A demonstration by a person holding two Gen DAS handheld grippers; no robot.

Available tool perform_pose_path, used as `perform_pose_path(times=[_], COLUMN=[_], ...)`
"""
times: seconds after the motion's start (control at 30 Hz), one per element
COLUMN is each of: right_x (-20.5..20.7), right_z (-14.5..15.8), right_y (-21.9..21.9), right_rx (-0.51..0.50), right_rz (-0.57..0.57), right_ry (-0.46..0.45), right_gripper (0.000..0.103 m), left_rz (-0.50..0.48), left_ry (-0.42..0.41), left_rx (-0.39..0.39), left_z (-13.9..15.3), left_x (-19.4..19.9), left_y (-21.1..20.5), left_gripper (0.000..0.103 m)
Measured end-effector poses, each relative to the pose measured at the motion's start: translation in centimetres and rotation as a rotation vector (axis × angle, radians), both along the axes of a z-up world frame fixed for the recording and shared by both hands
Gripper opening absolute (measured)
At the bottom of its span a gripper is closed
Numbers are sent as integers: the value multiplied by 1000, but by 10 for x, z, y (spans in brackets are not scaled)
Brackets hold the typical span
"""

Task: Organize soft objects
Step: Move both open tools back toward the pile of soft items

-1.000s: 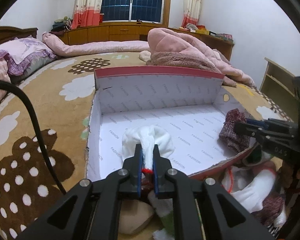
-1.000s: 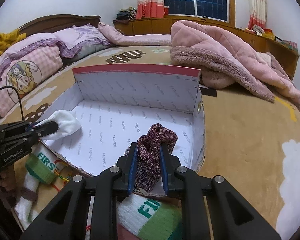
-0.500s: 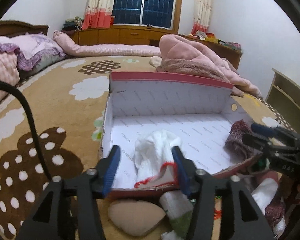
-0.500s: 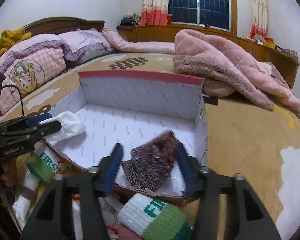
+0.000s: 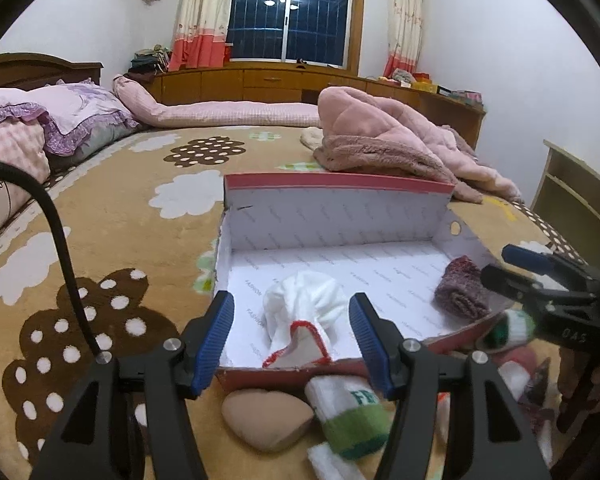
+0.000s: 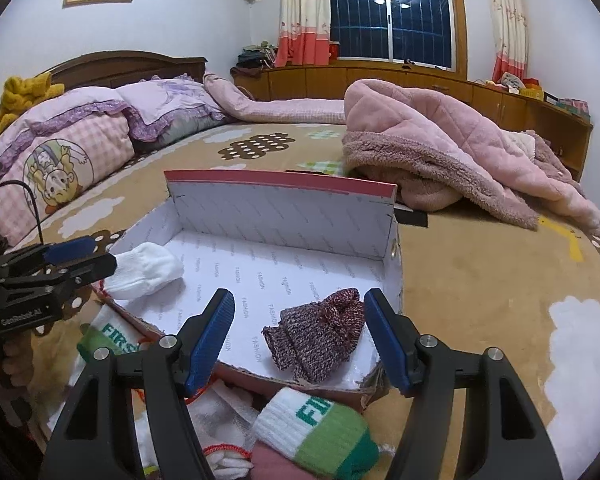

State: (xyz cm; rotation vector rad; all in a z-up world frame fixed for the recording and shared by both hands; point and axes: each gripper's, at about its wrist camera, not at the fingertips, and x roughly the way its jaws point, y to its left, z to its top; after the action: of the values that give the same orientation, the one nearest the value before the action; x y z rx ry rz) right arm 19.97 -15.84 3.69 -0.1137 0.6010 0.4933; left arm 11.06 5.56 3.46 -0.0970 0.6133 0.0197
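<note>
Your left gripper (image 5: 292,326) stands wide, its jaws just opened, the white red-trimmed sock (image 5: 300,320) loose between them at lower centre; your right gripper (image 6: 300,334) has likewise just opened around the maroon knit sock (image 6: 316,332). Both lie just inside the shoebox (image 5: 336,190), so pulling back low could, I judge, snag a ribbed cuff and drag it over the torn cardboard edge. Below the box, a striped green-and-white sock (image 6: 320,428) and a smooth tan pad (image 5: 266,420) wait on the plush bedspread (image 5: 112,216).
</note>
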Motion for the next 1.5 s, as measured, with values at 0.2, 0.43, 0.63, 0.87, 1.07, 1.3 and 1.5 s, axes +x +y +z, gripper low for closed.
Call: perform_pose_path(times=[0.2,0.43,0.63,0.87,1.07,1.3,1.5], right_x=[-11,-32,-47,-73,-94,-116,-125], right_z=[5,11,15,14,-2,-12,-22], right_y=[-1,-4,-9,-19,-35,-55,-82], right_rx=[-17,-27,2,27,38,71,160], right_rz=[5,-4,-26,-35,-63,-78,-62], right_ry=[23,25,42,45,101,150,231], right_gripper=[68,68,68,68,68,68,51], left_rz=[-45,-87,-91,-90,-97,-69,-61], left_ry=[27,36,46,41,47,67,92], left_rx=[-42,-55,-53,-13,-23,-75,-125], left_z=[9,13,9,5,-1,-9,-17], left_x=[-15,-35,-52,-74,-102,-121,-141], left_y=[-9,-26,-38,-47,-53,-45,-31], left_gripper=[63,63,63,63,63,57,45])
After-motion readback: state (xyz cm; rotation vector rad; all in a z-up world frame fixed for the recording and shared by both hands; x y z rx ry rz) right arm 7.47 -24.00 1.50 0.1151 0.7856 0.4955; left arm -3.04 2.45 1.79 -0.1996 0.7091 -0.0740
